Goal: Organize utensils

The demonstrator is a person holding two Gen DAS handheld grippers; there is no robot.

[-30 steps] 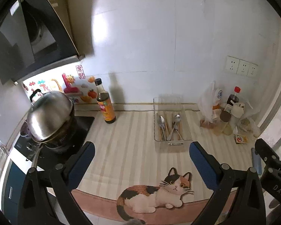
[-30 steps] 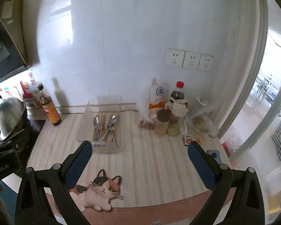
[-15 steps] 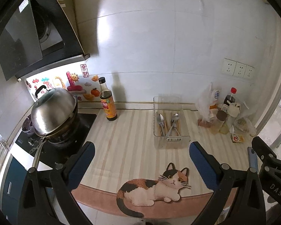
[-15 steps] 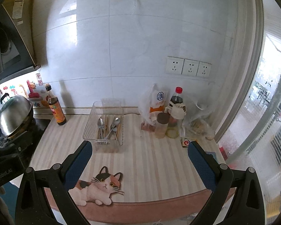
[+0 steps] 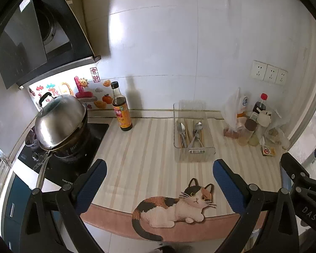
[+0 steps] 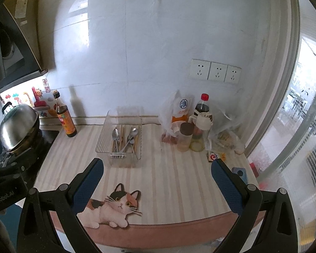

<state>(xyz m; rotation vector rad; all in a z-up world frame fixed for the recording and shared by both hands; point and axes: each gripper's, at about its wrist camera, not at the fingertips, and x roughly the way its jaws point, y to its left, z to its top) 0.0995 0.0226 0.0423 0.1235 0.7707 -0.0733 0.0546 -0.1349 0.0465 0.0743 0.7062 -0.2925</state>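
Counter [image 5: 149,147]: utensil tray [image 5: 193,135]; window [image 6: 301,97] right-wrist only.

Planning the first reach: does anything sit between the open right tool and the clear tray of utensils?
Nothing visible does. Between the right tool and the clear tray lies only bare striped counter; the cat picture is flat on the mat. The bottles stand off to the tray's right.
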